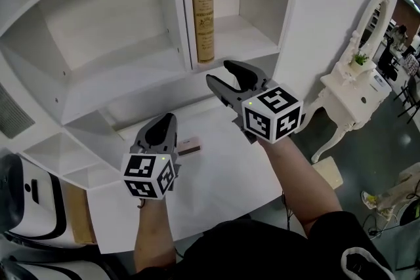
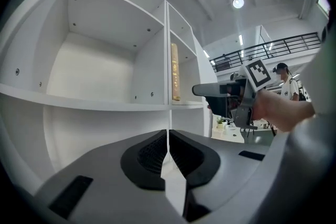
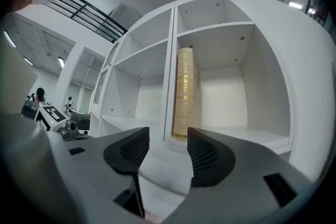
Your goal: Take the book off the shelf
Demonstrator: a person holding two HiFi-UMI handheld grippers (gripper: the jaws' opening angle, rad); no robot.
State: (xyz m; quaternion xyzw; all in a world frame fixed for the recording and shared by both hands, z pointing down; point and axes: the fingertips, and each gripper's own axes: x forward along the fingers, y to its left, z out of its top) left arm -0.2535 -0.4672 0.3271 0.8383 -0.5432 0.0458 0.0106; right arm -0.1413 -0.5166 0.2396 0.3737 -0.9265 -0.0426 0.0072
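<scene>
A tan book with gilt lettering [image 1: 203,15] stands upright in the right-hand shelf compartment, against the divider; it also shows as the book [image 3: 185,93] and the book [image 2: 175,72]. My right gripper [image 1: 230,77] is level in front of that compartment, a little short of the book, its jaws apart and empty. My right gripper [image 3: 167,147] frames the book's lower end between its jaws without touching it. Lower and to the left, my left gripper [image 1: 162,125] hovers over the white desk; my left gripper [image 2: 168,150] has its pads together, nothing between them.
A white shelf unit [image 1: 118,69] with empty compartments fills the left. A small pinkish flat object [image 1: 189,147] lies on the white desk [image 1: 223,187] by the left gripper. A white ornate dressing table [image 1: 357,92] stands at the right, beyond the shelf's side panel.
</scene>
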